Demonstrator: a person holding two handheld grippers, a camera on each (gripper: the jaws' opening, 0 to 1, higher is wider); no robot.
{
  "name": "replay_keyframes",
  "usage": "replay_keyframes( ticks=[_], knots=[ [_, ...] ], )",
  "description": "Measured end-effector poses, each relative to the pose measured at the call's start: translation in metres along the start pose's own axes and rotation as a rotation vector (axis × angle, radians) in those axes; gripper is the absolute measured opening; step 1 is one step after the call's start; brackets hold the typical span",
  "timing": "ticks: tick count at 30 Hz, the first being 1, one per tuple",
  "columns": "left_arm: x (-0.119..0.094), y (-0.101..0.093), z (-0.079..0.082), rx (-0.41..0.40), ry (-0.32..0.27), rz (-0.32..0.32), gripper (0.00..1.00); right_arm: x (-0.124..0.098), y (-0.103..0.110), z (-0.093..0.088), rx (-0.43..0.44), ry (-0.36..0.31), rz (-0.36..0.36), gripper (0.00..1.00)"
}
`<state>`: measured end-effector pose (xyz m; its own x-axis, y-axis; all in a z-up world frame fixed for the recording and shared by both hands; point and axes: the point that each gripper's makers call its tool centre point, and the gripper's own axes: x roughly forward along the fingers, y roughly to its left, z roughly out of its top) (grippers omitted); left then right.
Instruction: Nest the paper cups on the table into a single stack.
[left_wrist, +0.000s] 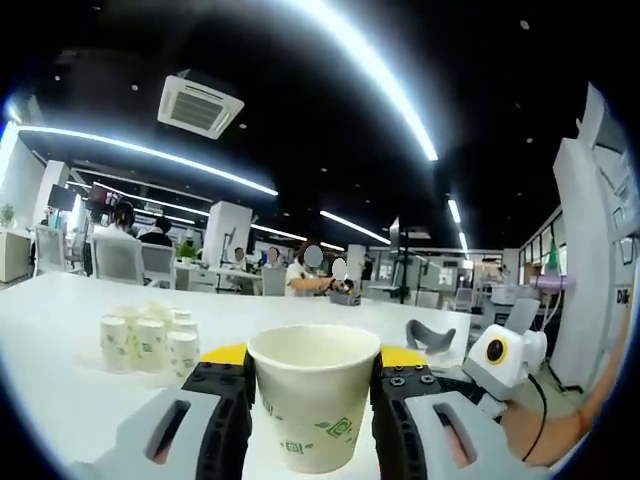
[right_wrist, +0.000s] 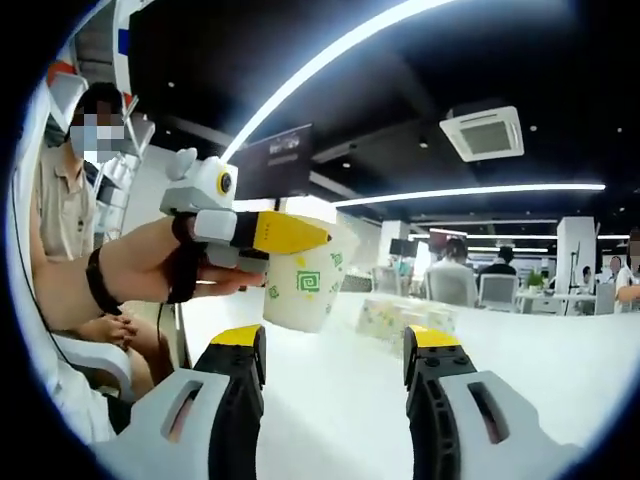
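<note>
Cup first: the white paper cup with green squares (left_wrist: 312, 398) sits clenched in the left gripper (left_wrist: 312, 425), up off the white table (left_wrist: 60, 330). The right gripper (right_wrist: 335, 385) is released. Squeezing hard could crush it before reaching the small cup bunch (left_wrist: 150, 340) near the far edge.

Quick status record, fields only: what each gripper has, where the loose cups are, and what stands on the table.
left gripper: shut on a paper cup, held upright above the table
held cup, from the right gripper view: lifted off the table, tilted, yellow jaw tips on its side
right gripper: open, nothing between the jaws, low over the table
other cups: a cluster upside down on the table, left of the held cup
stack state: not yet formed
background: office desks, chairs, seated people
</note>
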<state>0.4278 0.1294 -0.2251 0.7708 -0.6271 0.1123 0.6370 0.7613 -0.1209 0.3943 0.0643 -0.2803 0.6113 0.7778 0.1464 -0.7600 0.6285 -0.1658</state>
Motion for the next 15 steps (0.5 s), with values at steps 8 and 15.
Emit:
replay_keyframes(
  ticks=[8,15],
  knots=[
    [0.0,0.017,-0.008,0.003,-0.007,0.027,0.49,-0.013,-0.021,0.002,0.001,-0.003,-0.049,0.58],
    [0.003,0.03,-0.02,0.023,-0.003,0.048,0.49,-0.022,-0.032,0.009,-0.01,-0.012,-0.082,0.58]
  ],
)
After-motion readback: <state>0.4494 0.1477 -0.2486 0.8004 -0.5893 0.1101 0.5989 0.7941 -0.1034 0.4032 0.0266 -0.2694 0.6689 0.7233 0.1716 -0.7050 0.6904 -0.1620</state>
